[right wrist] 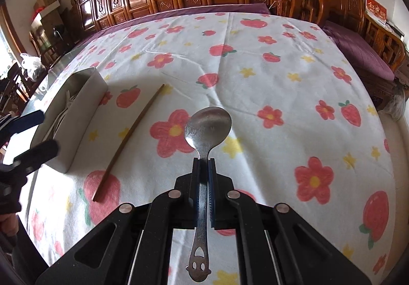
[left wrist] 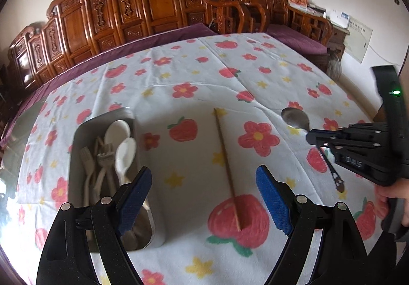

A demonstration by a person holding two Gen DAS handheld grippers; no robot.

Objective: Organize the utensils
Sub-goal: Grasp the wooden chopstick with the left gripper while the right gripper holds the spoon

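Pinching the metal spoon (right wrist: 207,129) by its handle in your right tool (right wrist: 204,164) above the table (right wrist: 268,75), carry it toward ten o'clock into the tray (right wrist: 84,106), then close your spread left tool (left wrist: 204,198) on the chopstick (left wrist: 227,167).

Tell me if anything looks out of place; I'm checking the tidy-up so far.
One wooden chopstick lies alone on the tablecloth, outside the metal tray that holds the forks and white spoons. No partner shows. The metal spoon is clamped in the right gripper.
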